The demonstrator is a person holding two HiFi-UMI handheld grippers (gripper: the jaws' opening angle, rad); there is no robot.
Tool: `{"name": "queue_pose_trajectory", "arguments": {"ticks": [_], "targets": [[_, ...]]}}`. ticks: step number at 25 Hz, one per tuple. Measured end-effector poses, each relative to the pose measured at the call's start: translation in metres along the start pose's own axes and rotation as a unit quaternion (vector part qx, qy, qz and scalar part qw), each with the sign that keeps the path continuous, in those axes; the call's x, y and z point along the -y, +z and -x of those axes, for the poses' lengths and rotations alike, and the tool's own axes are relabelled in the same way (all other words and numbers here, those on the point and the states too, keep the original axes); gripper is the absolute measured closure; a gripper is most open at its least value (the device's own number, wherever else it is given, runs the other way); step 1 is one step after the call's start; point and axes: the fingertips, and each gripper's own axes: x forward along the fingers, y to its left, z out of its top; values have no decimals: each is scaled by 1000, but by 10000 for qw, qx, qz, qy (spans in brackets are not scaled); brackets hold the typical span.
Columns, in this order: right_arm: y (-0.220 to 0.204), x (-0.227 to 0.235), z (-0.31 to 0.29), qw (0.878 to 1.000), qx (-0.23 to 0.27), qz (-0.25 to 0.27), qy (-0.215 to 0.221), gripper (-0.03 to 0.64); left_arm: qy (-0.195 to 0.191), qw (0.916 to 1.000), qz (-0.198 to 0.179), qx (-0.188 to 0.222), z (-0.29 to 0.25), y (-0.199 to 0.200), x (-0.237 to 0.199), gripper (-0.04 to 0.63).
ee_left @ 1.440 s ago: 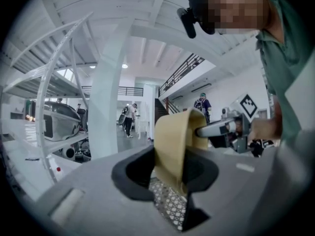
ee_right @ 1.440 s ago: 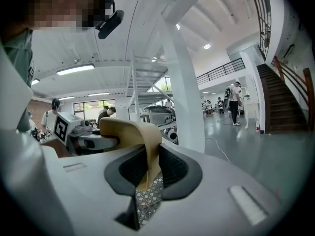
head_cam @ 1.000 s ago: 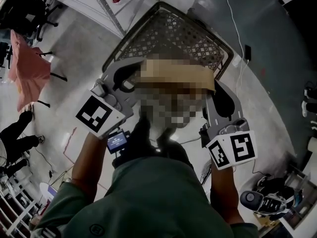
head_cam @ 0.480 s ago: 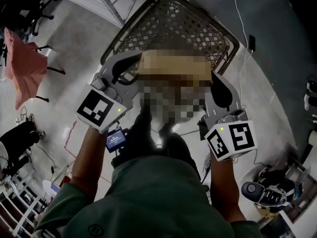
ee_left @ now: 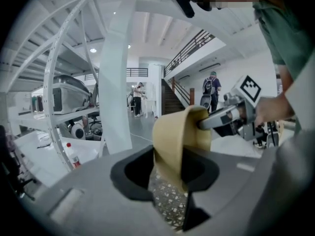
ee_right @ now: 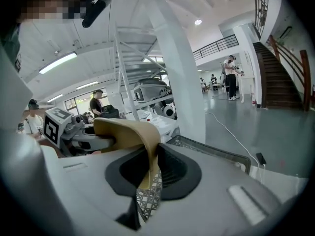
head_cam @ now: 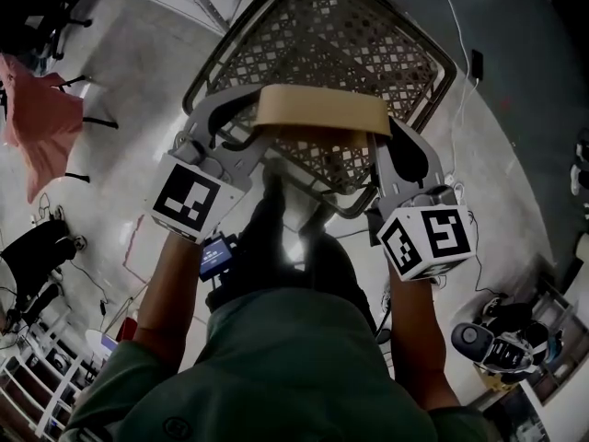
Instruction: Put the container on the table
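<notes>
Dark green, seemingly short-sleeved shirt (head_cam: 276, 366)

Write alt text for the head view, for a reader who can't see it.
A person's left gripper and right gripper each clamp one end of the tan band on a dark mesh basket, held above a grey floor. The right gripper's jaws have just closed further on the band.

Around you, a pink cloth (head_cam: 37, 118) hangs at ten o'clock, a white cable (head_cam: 449, 17) trails across the floor (head_cam: 147, 76) at one o'clock, and shoes (head_cam: 502, 350) sit at four o'clock.
</notes>
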Motion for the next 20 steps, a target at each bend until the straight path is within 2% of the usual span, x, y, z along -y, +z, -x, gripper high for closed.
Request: {"name": "queue_pose_trajectory", "arguments": {"ticks": [5, 12, 20], "targets": [[-15, 12, -13, 9996, -151, -221, -118, 579, -21, 10000, -27, -93, -10, -15, -1, 459], [-39, 24, -37, 9979, -408, -448, -207, 591, -252, 9993, 106, -266, -22, -42, -4, 448], [-79, 33, -56, 9949, -782, -587, -230, 592, -545, 9955, 553, -539, -32, -85, -3, 456]]}}
